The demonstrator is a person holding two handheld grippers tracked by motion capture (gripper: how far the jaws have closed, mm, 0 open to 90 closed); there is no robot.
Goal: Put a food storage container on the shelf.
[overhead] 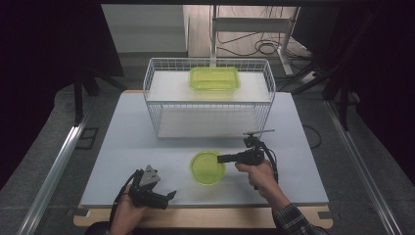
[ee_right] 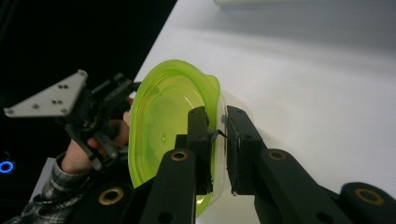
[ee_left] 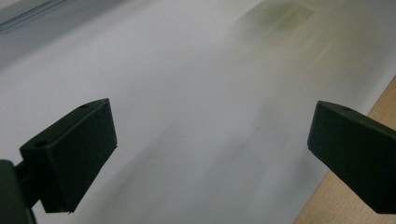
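Right tongs (ee_right: pixel 217 154) tight on bowl (ee_right: pixel 163 126) rim (green).

A white table (overhead: pixel 147 147) on a wooden base stands on grey carpeted floor (overhead: pixel 44 147). Dark curtains (overhead: pixel 44 44) flank it. Behind, cables (overhead: pixel 259 46) lie beside a white metal frame (overhead: pixel 254 24) on pale flooring.

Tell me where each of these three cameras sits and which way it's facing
High view: fixed above the person's side, looking forward and down on the table, wire basket, round green bowl; both forearms and hands enter from below.
Left gripper view: rides the left tool, looking along its open jaws at bare tabletop.
Right gripper view: rides the right tool, jaws shut on the bowl's rim; the left tool and its hand show beyond.
Shared: high and right gripper views both show the bowl and left tool.
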